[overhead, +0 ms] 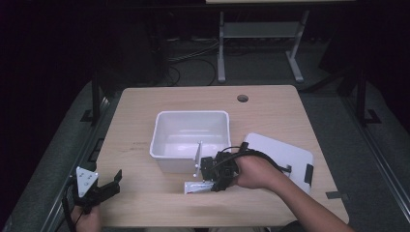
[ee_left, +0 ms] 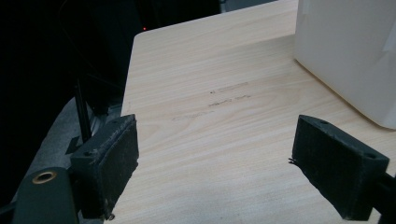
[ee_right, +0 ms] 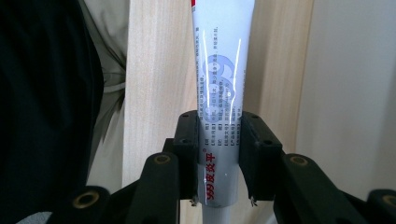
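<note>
The right gripper (ee_right: 219, 154) is clamping the tube (ee_right: 223, 74) at lower centre; next, carrying it over the white bin (overhead: 191, 140). The left gripper (ee_left: 215, 163) is idling, jaws apart.

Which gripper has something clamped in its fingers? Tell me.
The right gripper, in front of the white bin: its fingers pinch a white ointment tube. The left gripper hangs open over bare table.

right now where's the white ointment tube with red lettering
Clamped in the right gripper, the white ointment tube sits just in front of the white plastic bin, near the table's front edge.
</note>
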